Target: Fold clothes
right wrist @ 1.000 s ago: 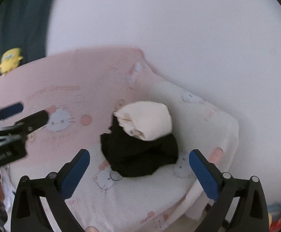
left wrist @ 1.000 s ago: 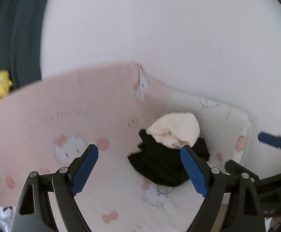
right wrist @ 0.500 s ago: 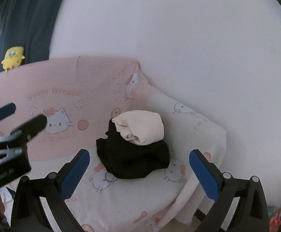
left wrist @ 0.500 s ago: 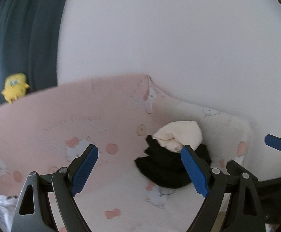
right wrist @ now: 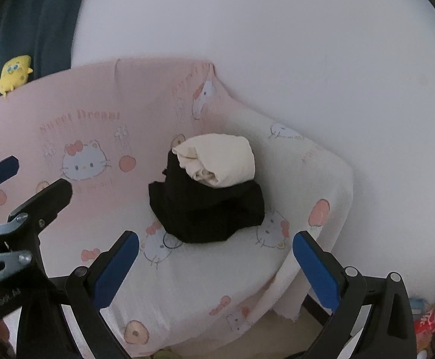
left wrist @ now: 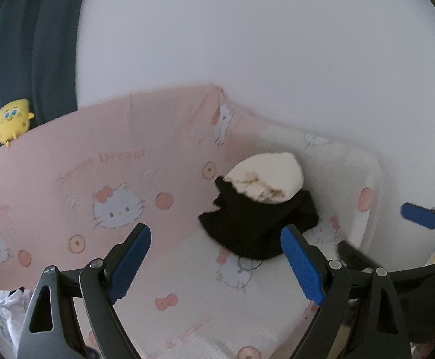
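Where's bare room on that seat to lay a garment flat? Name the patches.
Free: the printed cover in front of the black garment, out to the front edge, and the stretch left of it. Crowded: the back right corner, where the cream garment sits on the black one.

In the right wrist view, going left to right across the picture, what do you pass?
Yellow plush toy → cat face print on the pink cover → black garment with the cream garment on top → white wall.
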Demonstrator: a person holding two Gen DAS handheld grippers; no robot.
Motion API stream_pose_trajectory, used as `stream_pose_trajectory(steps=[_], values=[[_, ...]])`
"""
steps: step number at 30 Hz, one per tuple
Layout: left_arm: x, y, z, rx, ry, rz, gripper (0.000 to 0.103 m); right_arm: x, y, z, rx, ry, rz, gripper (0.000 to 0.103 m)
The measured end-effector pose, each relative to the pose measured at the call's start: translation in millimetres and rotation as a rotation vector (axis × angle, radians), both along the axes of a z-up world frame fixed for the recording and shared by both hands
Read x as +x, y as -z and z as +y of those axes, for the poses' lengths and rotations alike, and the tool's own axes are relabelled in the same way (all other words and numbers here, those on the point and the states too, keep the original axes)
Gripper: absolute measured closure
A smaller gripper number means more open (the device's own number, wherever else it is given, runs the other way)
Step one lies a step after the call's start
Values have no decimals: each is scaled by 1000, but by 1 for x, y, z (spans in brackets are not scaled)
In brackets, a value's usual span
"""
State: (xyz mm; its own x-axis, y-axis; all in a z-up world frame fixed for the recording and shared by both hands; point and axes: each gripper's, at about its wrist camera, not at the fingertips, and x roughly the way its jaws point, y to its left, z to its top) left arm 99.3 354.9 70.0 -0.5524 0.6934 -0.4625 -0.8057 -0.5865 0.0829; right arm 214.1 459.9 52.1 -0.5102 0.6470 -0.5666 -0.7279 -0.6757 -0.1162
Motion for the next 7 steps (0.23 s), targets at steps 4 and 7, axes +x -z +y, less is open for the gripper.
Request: stream_pose_trajectory(steps=[4,7], values=[[-7,3,-6,-10,-42,12,14,4,3,7,-47,13,10,1],[-10,3,-10,-6,-47,-6,14,8,2,10,-77,24,36,1]])
